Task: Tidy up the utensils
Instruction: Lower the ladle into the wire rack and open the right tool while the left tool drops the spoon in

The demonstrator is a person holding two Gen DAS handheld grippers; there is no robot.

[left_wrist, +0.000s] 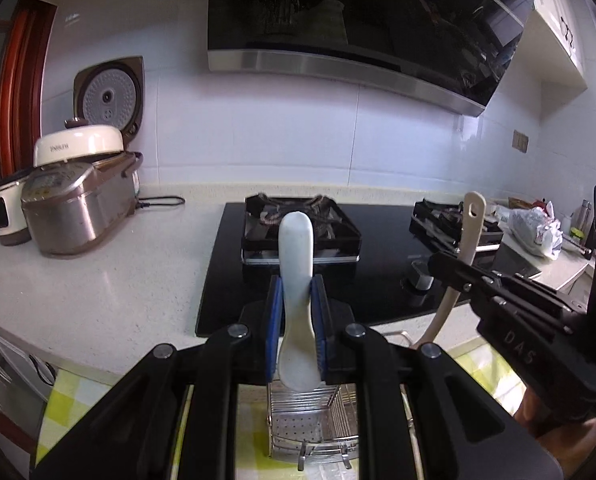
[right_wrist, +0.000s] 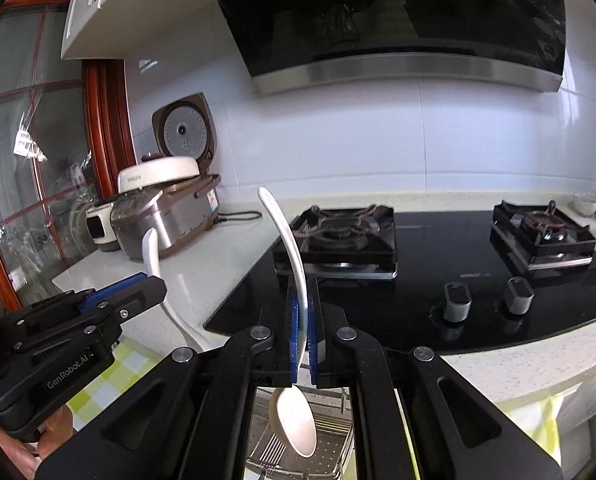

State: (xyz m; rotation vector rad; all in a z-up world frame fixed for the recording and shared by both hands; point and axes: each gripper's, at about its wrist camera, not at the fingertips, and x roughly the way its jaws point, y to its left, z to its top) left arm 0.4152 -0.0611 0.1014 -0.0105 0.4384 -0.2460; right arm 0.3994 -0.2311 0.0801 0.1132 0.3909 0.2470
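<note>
In the left wrist view my left gripper [left_wrist: 297, 294] is shut on a white rice scoop [left_wrist: 294, 248], its handle sticking up and forward between the blue pads. My right gripper [right_wrist: 303, 294] is shut on the thin handle of a cream spoon [right_wrist: 286, 240], whose bowl hangs down under the jaws. Each gripper shows in the other's view: the right gripper [left_wrist: 454, 266] with the spoon [left_wrist: 472, 220] at the right, the left gripper [right_wrist: 156, 286] with the scoop [right_wrist: 151, 252] at the left. A metal wire utensil rack [left_wrist: 298, 436] [right_wrist: 330, 452] sits directly below both.
A black glass gas hob [right_wrist: 418, 272] with two burners and two knobs [right_wrist: 456, 300] lies ahead on the white counter [left_wrist: 98, 280]. Rice cookers [left_wrist: 78, 200] stand at the left, a plastic bag [left_wrist: 538, 232] at the right, a range hood [left_wrist: 358, 40] overhead. A yellow-green checked cloth [left_wrist: 70, 404] lies under the rack.
</note>
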